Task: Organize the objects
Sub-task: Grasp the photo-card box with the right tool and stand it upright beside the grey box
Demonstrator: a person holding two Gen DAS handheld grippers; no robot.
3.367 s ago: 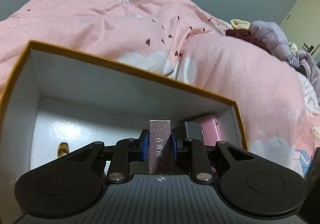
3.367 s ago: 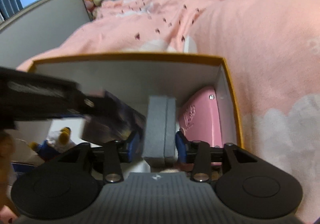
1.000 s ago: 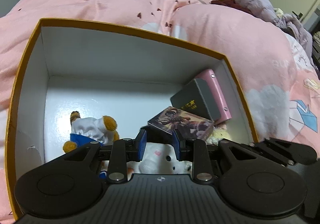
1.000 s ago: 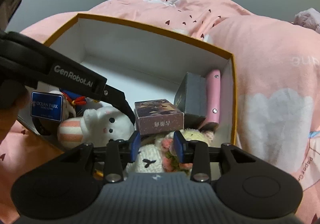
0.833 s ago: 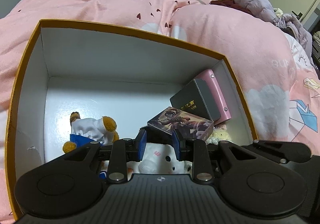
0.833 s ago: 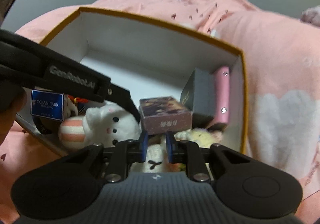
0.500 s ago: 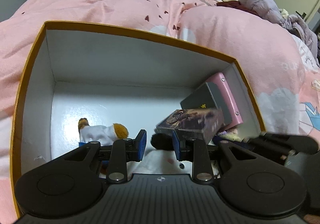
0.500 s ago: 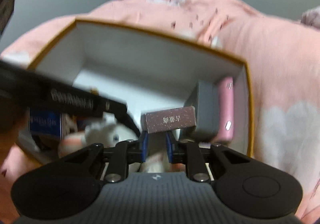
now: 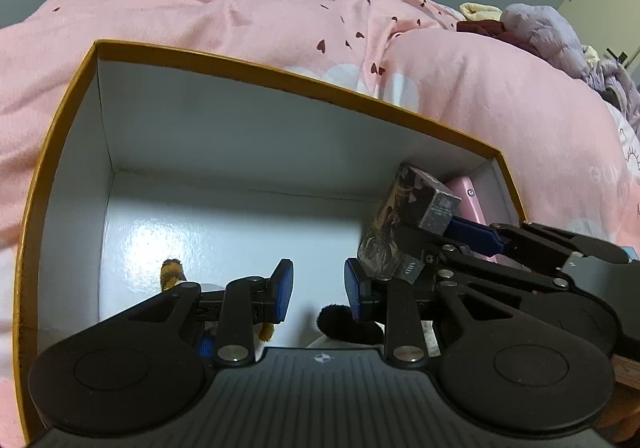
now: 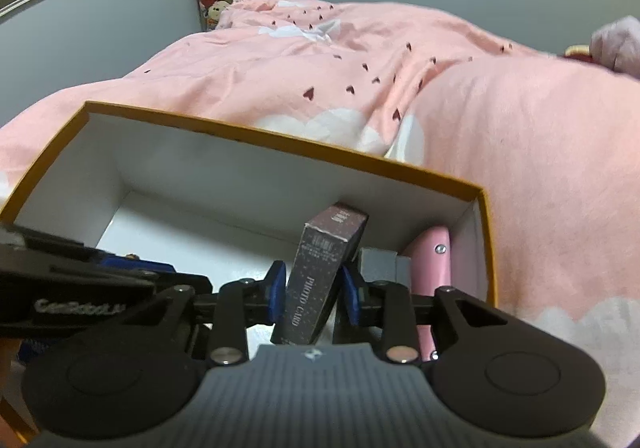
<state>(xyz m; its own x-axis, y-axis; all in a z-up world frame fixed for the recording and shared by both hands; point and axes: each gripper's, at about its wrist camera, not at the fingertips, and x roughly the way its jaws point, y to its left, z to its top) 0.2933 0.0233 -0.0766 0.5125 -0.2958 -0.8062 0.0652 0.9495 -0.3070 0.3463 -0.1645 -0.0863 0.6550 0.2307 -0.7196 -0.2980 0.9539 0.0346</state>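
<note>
Taking the orange-rimmed white cardboard box [image 9: 280, 71] on the pink bed as landmark: over its left half the left tool [image 9: 316, 288] is hanging with its jaws parted wide and empty, above a small plush toy [image 9: 170, 272]. Toward the box's right wall, the right tool [image 10: 308, 288] is pinching the dark sparkly photo-card box [image 10: 320, 272] across its narrow faces, tilted, beside a pink case [image 10: 432, 252]. The card box looks light, stiff and smooth, so a mid-body grip should suit it.
</note>
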